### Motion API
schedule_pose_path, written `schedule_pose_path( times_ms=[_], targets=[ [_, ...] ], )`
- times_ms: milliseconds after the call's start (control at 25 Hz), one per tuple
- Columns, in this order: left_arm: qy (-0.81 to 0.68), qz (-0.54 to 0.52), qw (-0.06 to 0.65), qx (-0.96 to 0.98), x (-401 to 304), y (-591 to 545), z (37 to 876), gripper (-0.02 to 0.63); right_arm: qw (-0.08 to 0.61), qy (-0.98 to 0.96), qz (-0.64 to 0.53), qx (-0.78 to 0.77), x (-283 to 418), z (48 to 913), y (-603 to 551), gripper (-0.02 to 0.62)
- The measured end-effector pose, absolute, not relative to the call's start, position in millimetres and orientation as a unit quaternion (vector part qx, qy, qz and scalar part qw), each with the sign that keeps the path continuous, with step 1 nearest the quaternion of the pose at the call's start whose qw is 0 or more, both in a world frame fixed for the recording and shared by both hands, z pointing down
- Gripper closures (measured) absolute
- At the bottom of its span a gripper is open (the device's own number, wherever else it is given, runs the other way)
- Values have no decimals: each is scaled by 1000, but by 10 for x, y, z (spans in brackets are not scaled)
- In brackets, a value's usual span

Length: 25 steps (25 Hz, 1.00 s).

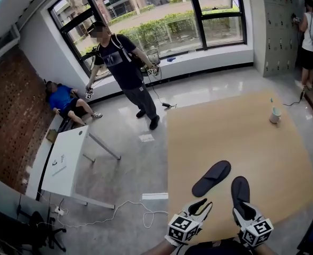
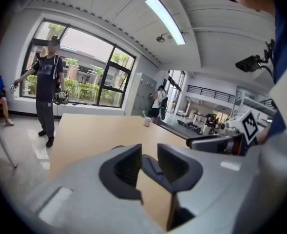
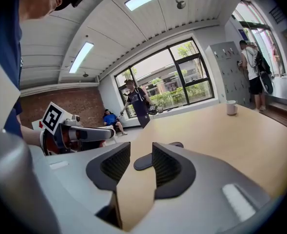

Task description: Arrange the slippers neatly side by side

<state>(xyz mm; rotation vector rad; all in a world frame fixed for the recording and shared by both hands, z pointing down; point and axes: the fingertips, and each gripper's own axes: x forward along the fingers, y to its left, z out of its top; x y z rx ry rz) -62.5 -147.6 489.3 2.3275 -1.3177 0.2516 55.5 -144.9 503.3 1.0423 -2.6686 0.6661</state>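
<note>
A large pale tan wooden table (image 1: pixel 241 137) fills the right of the head view, bare but for a small white cup (image 1: pixel 275 115) near its far edge and two slippers near the person. The angled dark navy slipper (image 1: pixel 212 178) lies on a diagonal, its toe pointing up and to the right. The straight dark navy slipper (image 1: pixel 240 194) lies just beside it on the right, pointing away from the person. The two toes are close and the heels apart. The left gripper (image 1: pixel 203 205) sits just behind the angled slipper's heel; its own view shows its jaws a little apart, with the slipper's end (image 2: pixel 150 164) in the gap and bare tabletop below, the pads not pressing on it. The right gripper (image 1: pixel 243 210) overlaps the straight slipper's heel; its jaws stand spread, the slipper (image 3: pixel 142 161) lying just beyond the gap, not pinched. Around the table lies a glossy pale grey floor (image 1: pixel 129 158) with a white cable (image 1: pixel 119 209) trailing across it, and a low white table (image 1: pixel 66 158) stands at the left. A red-brown brick wall (image 1: pixel 7 121) runs along the left, and black-framed windows (image 1: pixel 161 15) face greenery. A standing person in a dark shirt (image 1: pixel 124 68) holds devices, a person in blue (image 1: pixel 66 101) sits against the wall, and another person (image 1: pixel 309 41) stands by grey lockers (image 1: pixel 278 25).
</note>
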Motion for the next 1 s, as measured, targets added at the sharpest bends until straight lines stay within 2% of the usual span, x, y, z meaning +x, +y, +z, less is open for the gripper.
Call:
schedule_pose_path(
  times_ms=[200, 440, 640, 880, 1000],
  targets=[
    [-495, 132, 206, 834, -689, -1579, 4988, 468, 111, -913, 243, 307, 475, 5150, -1516, 436],
    [-517, 147, 158, 828, -740, -1946, 4798, 465, 91, -917, 232, 313, 722, 5112, -1822, 436],
    [-510, 162, 147, 832, -647, -2156, 4821, 457, 81, -909, 238, 333, 903, 5126, -2073, 437],
    [-447, 232, 108, 857, -680, -2454, 5141, 420, 128, -913, 214, 322, 976, 5395, -2376, 428],
    [-351, 276, 101, 889, -528, -2468, 5365, 407, 167, -916, 203, 304, 1059, 5577, -2402, 419]
  ],
)
